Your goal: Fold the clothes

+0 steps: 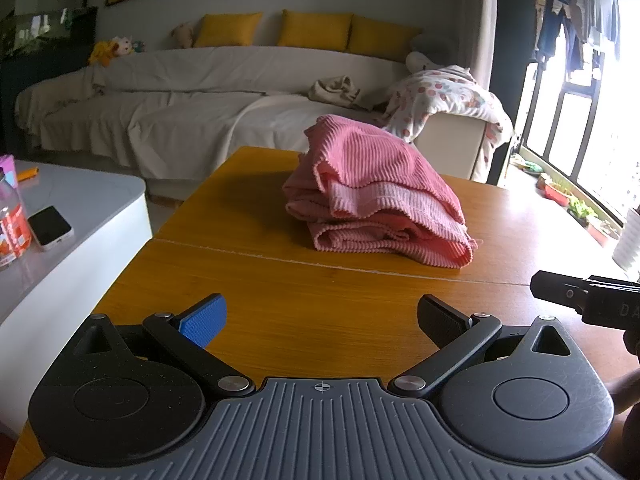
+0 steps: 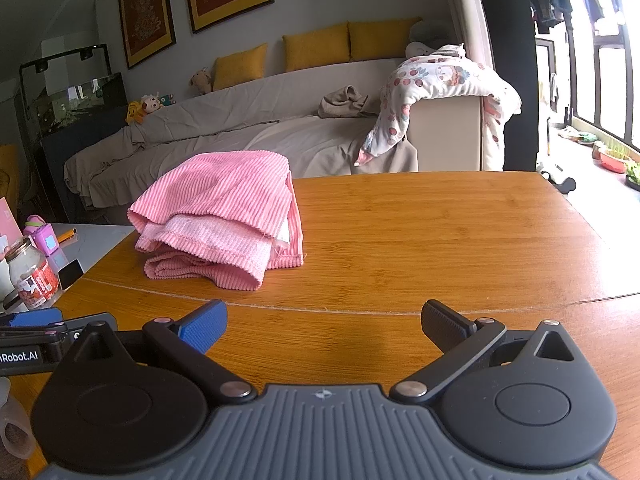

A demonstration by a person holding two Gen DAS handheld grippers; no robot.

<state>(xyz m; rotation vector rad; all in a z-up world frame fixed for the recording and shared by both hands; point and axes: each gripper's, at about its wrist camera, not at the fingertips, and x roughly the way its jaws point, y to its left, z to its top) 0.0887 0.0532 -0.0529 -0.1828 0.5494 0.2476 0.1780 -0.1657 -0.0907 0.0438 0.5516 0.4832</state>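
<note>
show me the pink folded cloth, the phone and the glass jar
pink folded cloth (image 1: 376,200), left wrist view, on its pale middle band
phone (image 1: 50,227), left wrist view, on its dark screen
glass jar (image 2: 34,276), right wrist view, on its red label

Ahead of you a grey-covered sofa (image 1: 192,92) carries 3 yellow cushions (image 1: 314,30) beneath framed pictures (image 2: 146,10) on a pale wall. To your right, bright daylight pours through tall dark-framed windows (image 1: 580,120), with clothes hanging (image 1: 576,20) above. A fish tank (image 2: 76,96) stands at the left, beyond a low white-and-grey table (image 1: 80,216).
</note>
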